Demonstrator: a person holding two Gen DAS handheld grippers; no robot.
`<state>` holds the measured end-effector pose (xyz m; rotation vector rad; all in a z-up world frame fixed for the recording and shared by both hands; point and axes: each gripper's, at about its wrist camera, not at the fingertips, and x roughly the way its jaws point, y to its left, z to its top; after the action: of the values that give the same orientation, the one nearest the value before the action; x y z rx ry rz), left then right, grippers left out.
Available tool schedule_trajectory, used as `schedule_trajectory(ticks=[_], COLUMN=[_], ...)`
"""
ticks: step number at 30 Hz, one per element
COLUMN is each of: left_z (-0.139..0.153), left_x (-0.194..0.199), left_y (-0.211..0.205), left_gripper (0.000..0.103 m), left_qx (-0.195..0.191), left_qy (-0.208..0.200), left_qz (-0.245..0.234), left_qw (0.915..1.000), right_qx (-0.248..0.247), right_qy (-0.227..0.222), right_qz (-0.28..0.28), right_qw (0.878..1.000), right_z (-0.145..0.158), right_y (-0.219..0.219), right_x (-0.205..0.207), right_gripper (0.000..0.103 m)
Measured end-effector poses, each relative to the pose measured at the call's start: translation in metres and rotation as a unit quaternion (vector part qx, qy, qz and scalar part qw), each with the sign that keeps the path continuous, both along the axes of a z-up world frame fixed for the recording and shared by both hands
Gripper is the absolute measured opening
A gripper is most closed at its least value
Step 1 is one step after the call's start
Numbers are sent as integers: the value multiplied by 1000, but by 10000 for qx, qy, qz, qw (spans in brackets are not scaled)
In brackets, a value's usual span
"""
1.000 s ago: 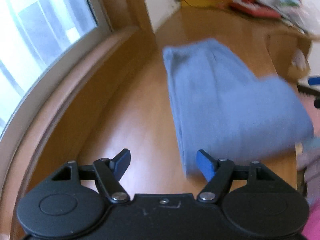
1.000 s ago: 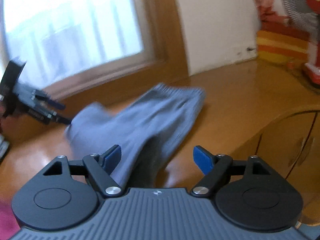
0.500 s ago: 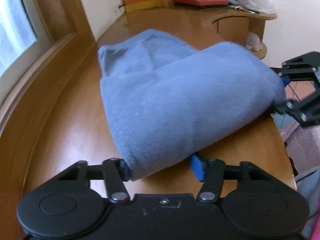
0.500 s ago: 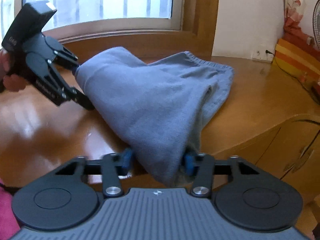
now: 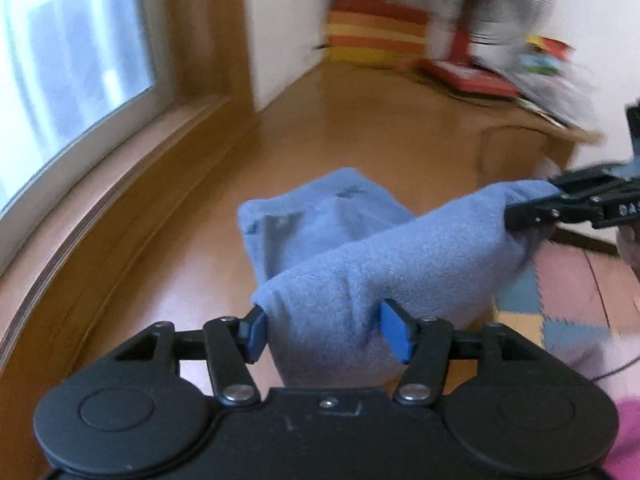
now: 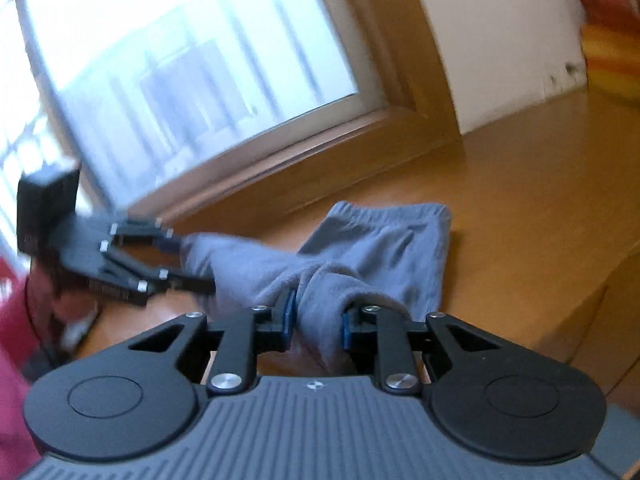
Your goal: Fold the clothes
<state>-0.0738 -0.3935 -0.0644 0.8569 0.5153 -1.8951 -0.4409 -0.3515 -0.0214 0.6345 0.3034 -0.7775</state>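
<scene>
A blue fleece garment (image 5: 380,256) lies on the wooden tabletop (image 5: 360,120), its near end lifted and stretched between both grippers. My left gripper (image 5: 324,334) has a thick bunch of that fleece between its blue pads, which press on it while the jaws are opening a little. In the right wrist view the same garment (image 6: 384,248) looks grey-blue, and my right gripper (image 6: 316,320) pinches a narrower fold as its jaws are closing. Each camera sees the other gripper: the right gripper (image 5: 516,212) and the left gripper (image 6: 192,264) hold opposite corners.
A window (image 5: 60,80) with a wooden sill runs along the table's far side. A red fan (image 5: 468,20), striped orange and yellow fabric (image 5: 372,36) and papers (image 5: 540,76) sit at the far end. The table edge and cabinet front (image 6: 600,320) lie to the right, with foam floor mats (image 5: 560,288) below.
Both grippers went from open and clear of the garment to closed on its near edge. They then rose with it, so the fleece now hangs stretched between them.
</scene>
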Motion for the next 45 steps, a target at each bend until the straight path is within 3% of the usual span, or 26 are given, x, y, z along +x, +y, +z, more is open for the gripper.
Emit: schedule_trajectory(ticks=[4, 8, 11, 15, 20, 22, 24, 28, 32, 37, 41, 42, 43, 45], left_z=[-14, -32, -41, -43, -25, -16, -8, -8, -34, -69, -90, -90, -90, -75], left_x=[-25, -49, -60, -64, -42, -33, -22, -10, -17, -38, -49, -49, -49, -46], left_y=[-44, -81, -89, -87, -73, -57, -35, 9, 37, 35, 21, 20, 18, 27], left_gripper=[58, 58, 58, 58, 59, 59, 63, 65, 65, 65, 60, 58, 55, 52], left_qx=[52, 144, 141, 94, 84, -66, -188, -209, -106, -79, -163, -154, -145, -274], left_qy=[-441, -978, -1142, -1202, -1011, -1050, -997, -860, -784, -645, -716, -639, -562, -484], left_qz=[404, 698, 828, 1000, 1188, 1278, 1349, 1130, 608, 122, 152, 206, 259, 277], left_qw=[9982, 9927, 9899, 9876, 9877, 9862, 9857, 9896, 9950, 9978, 9972, 9976, 9980, 9981], right_qx=[392, 492, 473, 504, 288, 73, -284, -469, -557, -654, -919, -976, -1027, -1046], right_qy=[-44, 574, 965, 940, 607, 526, 525, 475, 702, 1164, 1510, 1589, 1660, 1646], right_qz=[49, 261, 598, 769, 562, 326, -47, -120, 138, 478, 491, 480, 480, 524], right_qw=[9992, 9968, 9924, 9913, 9962, 9981, 9982, 9977, 9959, 9899, 9830, 9813, 9796, 9794], right_z=[-19, -42, -58, -70, -54, -44, -34, -29, -44, -68, -85, -88, -91, -84], right_y=[-79, -138, -158, -167, -160, -147, -127, -88, -48, -24, -24, -26, -27, -25], right_x=[0, 13, 23, 19, 0, -13, -30, -51, -40, -5, 23, 29, 34, 37], right_gripper=[28, 28, 28, 33, 47, 68, 77, 77, 77, 77, 76, 68, 52, 43])
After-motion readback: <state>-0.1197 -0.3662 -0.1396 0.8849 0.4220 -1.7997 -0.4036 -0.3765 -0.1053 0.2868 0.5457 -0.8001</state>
